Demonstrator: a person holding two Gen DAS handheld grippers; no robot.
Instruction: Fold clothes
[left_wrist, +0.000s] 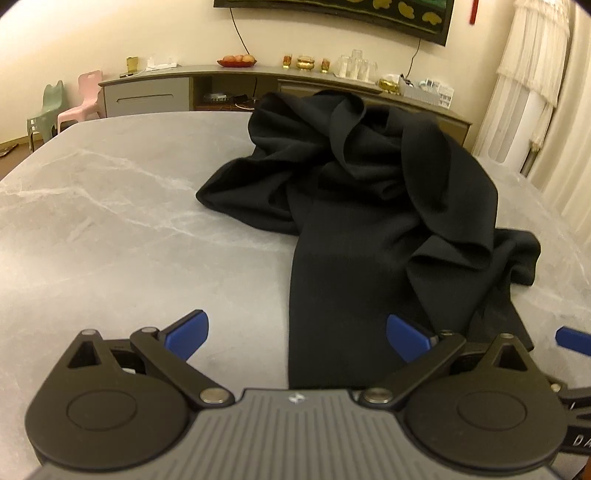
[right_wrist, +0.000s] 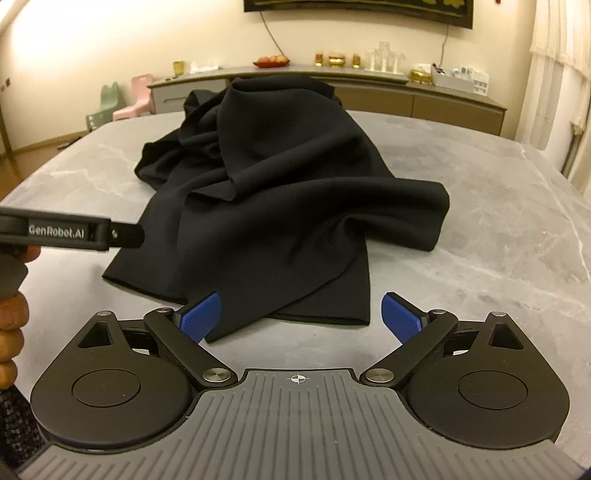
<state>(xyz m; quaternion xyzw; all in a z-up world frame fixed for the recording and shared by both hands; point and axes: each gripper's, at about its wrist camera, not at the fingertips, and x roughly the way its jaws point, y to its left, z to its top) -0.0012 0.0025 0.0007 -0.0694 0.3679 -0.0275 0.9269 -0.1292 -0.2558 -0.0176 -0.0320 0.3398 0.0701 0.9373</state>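
A black garment (left_wrist: 369, 206) lies crumpled in a heap on the grey marble table (left_wrist: 110, 206), one flat part reaching toward me. My left gripper (left_wrist: 297, 338) is open and empty, just above the garment's near end. In the right wrist view the garment (right_wrist: 280, 192) lies ahead, its near hem just in front of my right gripper (right_wrist: 301, 317), which is open and empty. The left gripper's side (right_wrist: 74, 230) shows at the left of that view, over the garment's left edge. A blue fingertip (left_wrist: 572, 339) of the right gripper shows at the right of the left wrist view.
A long grey sideboard (left_wrist: 258, 77) stands behind the table with a fruit plate (left_wrist: 236, 61), gold cups and glasses. Small green and pink chairs (left_wrist: 70, 107) stand at the far left. White curtains (left_wrist: 532, 74) hang at the right. Bare table surface lies to the left (right_wrist: 498, 221) and right of the garment.
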